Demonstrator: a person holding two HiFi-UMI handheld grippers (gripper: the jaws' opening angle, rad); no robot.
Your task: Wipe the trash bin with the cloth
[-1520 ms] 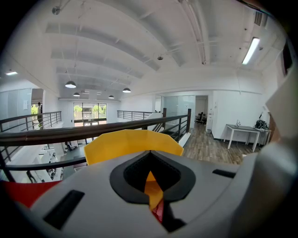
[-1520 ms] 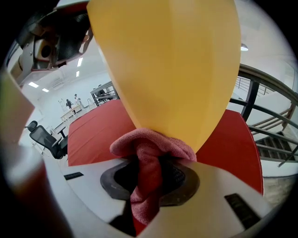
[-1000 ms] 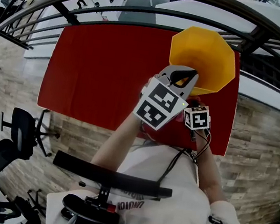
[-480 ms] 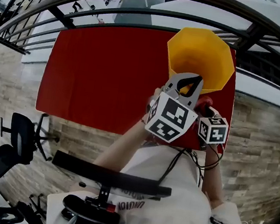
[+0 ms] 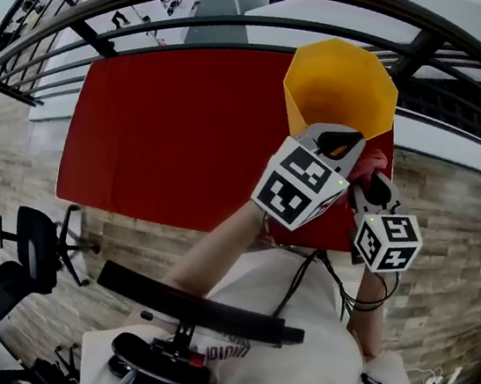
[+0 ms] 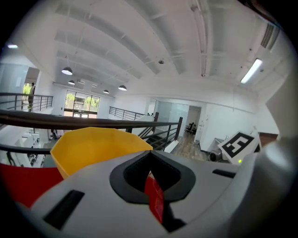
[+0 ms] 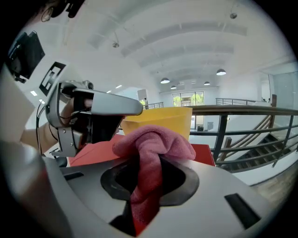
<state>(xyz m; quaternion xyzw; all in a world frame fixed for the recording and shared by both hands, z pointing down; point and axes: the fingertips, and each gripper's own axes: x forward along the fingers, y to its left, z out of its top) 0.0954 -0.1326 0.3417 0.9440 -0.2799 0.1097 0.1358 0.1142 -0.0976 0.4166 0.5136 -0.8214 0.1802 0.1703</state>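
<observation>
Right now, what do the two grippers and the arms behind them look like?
Both are grey shells with black-lined jaws: left gripper, right gripper. Each carries a white cube of black square markers. Black cables hang below them. The person wears a white shirt.

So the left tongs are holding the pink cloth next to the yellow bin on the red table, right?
Not quite: the right tongs hold the pink cloth, as the right gripper view shows. It is indeed next to the yellow bin on the red table.
</observation>
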